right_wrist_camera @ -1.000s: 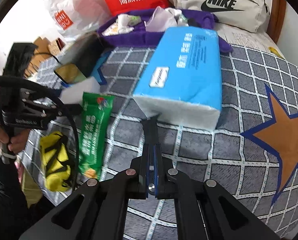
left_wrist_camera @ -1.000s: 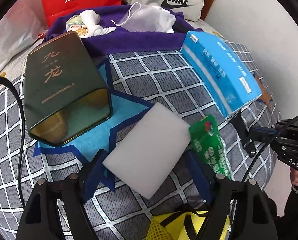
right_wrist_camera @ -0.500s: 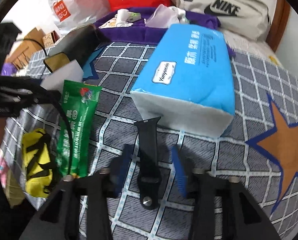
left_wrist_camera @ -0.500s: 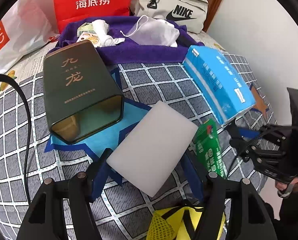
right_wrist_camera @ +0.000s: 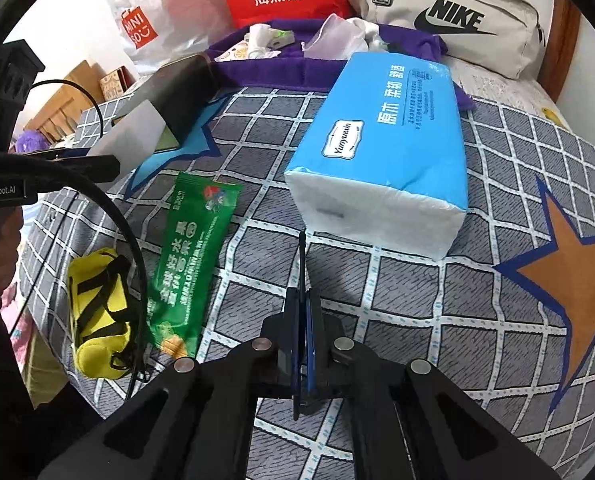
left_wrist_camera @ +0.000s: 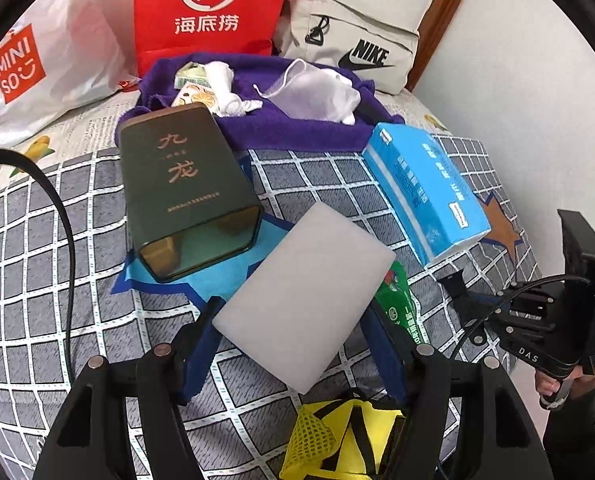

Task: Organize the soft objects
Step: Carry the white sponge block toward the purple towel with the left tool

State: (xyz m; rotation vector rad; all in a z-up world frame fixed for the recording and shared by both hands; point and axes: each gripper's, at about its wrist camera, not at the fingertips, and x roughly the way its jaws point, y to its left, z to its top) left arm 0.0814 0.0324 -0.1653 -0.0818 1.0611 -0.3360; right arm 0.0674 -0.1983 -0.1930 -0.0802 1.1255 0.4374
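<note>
A white sponge block [left_wrist_camera: 305,304] is clamped in the left claw [left_wrist_camera: 293,344]; a black strap [right_wrist_camera: 302,276] is pinched in the closed right claw [right_wrist_camera: 302,320], beside a blue tissue pack [right_wrist_camera: 389,148] on the bed [right_wrist_camera: 497,320].

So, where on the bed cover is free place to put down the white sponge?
Bare checked cover lies right of the blue tissue pack, around the orange star. Another free patch is left of the dark green tin box. Between the tin and green snack packet it is crowded.

Even, bright indoor light, soft shadows, sharp centres, strong fisheye bending and black vignette at edges.
</note>
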